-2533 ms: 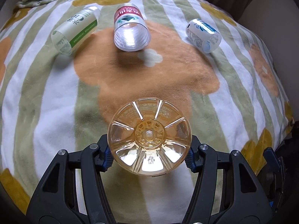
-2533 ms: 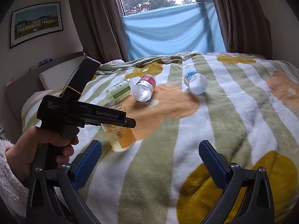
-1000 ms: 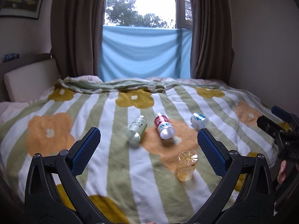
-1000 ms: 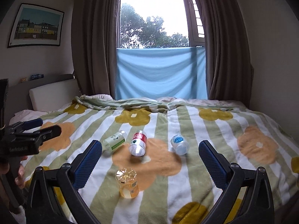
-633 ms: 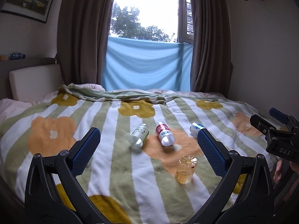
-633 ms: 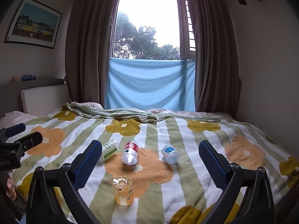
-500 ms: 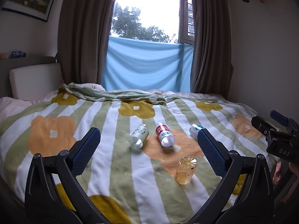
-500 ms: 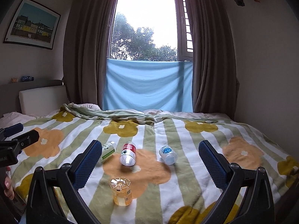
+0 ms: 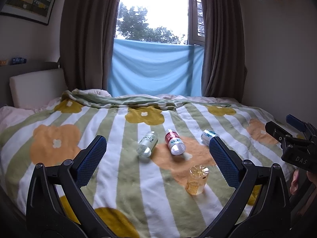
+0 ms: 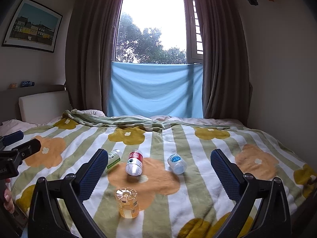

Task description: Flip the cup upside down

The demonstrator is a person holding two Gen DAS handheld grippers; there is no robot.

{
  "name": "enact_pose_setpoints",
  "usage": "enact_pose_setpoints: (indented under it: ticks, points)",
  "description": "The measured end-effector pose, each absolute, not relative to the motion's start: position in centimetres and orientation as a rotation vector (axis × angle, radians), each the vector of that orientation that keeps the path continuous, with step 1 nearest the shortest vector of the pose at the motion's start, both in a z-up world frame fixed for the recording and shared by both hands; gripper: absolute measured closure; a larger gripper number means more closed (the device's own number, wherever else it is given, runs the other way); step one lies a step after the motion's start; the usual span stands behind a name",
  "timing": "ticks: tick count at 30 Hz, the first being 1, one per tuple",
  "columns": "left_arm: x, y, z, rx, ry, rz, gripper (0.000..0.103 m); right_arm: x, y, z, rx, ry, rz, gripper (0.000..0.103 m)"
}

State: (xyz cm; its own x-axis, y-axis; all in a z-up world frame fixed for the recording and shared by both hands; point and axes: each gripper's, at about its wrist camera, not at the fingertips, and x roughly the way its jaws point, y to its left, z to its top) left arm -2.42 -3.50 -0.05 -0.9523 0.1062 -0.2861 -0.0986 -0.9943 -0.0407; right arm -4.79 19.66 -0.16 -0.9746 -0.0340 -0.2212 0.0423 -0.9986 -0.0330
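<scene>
Amber cup (image 10: 127, 205) stands base-up, apparently slightly tilted, on the bed (image 10: 198, 178), ahead of both jaws; left gripper (image 9: 158, 159) and right gripper (image 10: 159, 173) gape, released.

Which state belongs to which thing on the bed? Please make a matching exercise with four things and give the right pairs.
Things:
1. amber cup
2. red-labelled cup
3. green-labelled cup
4. blue-labelled cup

States:
a. lies on its side, rightmost of the three lying cups
b. stands upside down, base up, nearest the grippers
c. lies on its side, in the middle of the three
d. lies on its side, leftmost, partly behind a gripper finger in the right wrist view

Pairs: 1-b, 2-c, 3-d, 4-a
</scene>
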Motion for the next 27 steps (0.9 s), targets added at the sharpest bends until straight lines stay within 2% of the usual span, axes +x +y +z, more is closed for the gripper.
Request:
enact_pose_setpoints:
  ticks: [27]
  points:
    - [-2.2, -2.9, 0.1, -0.441, -0.011, 3.016, 0.000, -4.8, 18.5, -0.4, 0.350, 0.056, -3.068, 0.000]
